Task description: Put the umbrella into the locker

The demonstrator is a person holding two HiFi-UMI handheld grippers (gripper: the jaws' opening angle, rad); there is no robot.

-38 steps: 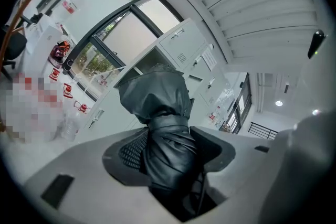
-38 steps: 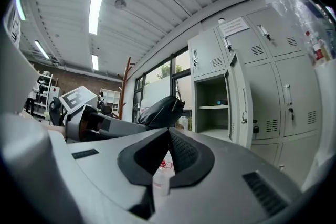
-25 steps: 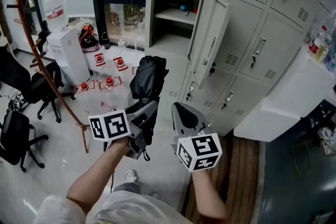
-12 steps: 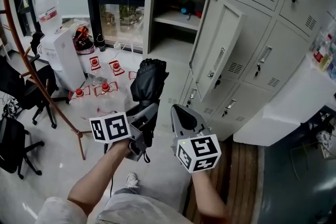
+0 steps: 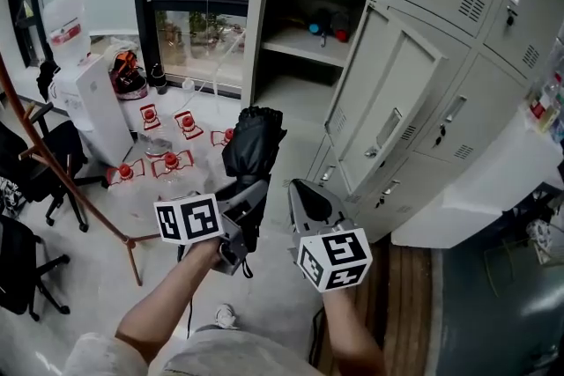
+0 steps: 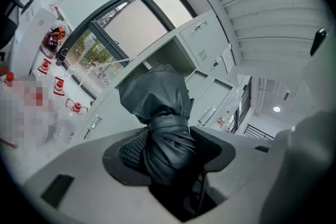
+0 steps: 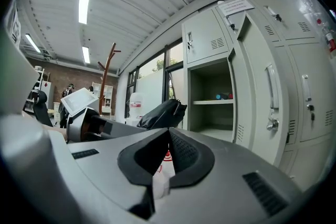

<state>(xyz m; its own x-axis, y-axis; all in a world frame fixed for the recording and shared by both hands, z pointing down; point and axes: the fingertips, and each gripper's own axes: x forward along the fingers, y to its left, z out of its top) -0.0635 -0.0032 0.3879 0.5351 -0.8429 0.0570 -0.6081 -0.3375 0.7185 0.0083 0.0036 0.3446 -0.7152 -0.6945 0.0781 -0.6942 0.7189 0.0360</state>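
A black folded umbrella (image 5: 253, 143) sticks out level from my left gripper (image 5: 248, 205), which is shut on its lower part. In the left gripper view the umbrella (image 6: 156, 99) fills the space between the pads, and my left gripper (image 6: 170, 145) points toward the grey locker bank. One locker compartment (image 5: 300, 57) stands open, its door (image 5: 388, 114) swung out to the right. My right gripper (image 5: 304, 192) hovers beside the left one with its jaw tips touching and nothing in them. In the right gripper view the right gripper (image 7: 168, 131) faces the open compartment (image 7: 210, 105), with the umbrella (image 7: 163, 113) at its left.
Small blue and red items (image 5: 326, 26) lie on the open locker's shelf. Several red-capped water bottles (image 5: 167, 158) sit on the floor by a white water dispenser (image 5: 84, 92). A wooden coat stand (image 5: 62, 167) and black chairs (image 5: 35, 172) are at left, and a white counter (image 5: 493, 180) at right.
Both grippers and the umbrella have moved toward the lockers. The open compartment and its door now look larger and nearer.
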